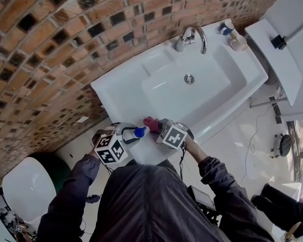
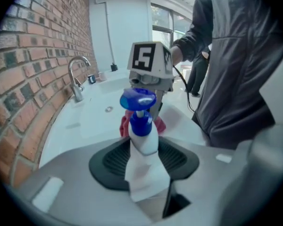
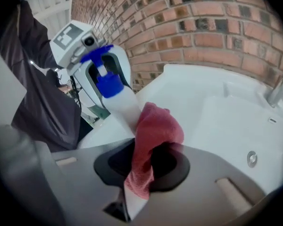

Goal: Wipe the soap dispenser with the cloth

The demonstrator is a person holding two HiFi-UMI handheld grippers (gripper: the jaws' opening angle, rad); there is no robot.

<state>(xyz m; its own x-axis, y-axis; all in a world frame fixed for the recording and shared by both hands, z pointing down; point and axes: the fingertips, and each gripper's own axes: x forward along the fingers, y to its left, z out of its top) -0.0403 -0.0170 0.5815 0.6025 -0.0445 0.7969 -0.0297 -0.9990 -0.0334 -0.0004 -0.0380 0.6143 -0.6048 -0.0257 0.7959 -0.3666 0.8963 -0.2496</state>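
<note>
My left gripper (image 1: 129,136) is shut on the soap dispenser (image 2: 142,142), a white bottle with a blue pump head (image 1: 140,131), holding it above the sink's near left corner. In the left gripper view the bottle stands upright between the jaws. My right gripper (image 1: 157,127) is shut on a pink cloth (image 3: 153,135). The cloth (image 1: 151,123) bunches out of the jaws and presses against the bottle's side (image 3: 125,105) below the pump. Both grippers face each other, close together over the sink rim.
The white sink (image 1: 166,92) runs along a brick wall (image 1: 50,49), with a chrome faucet (image 1: 194,37) at its back. Small bottles (image 1: 232,34) stand at the far right corner. A white toilet (image 1: 28,185) is at lower left and a white fixture (image 1: 288,44) at right.
</note>
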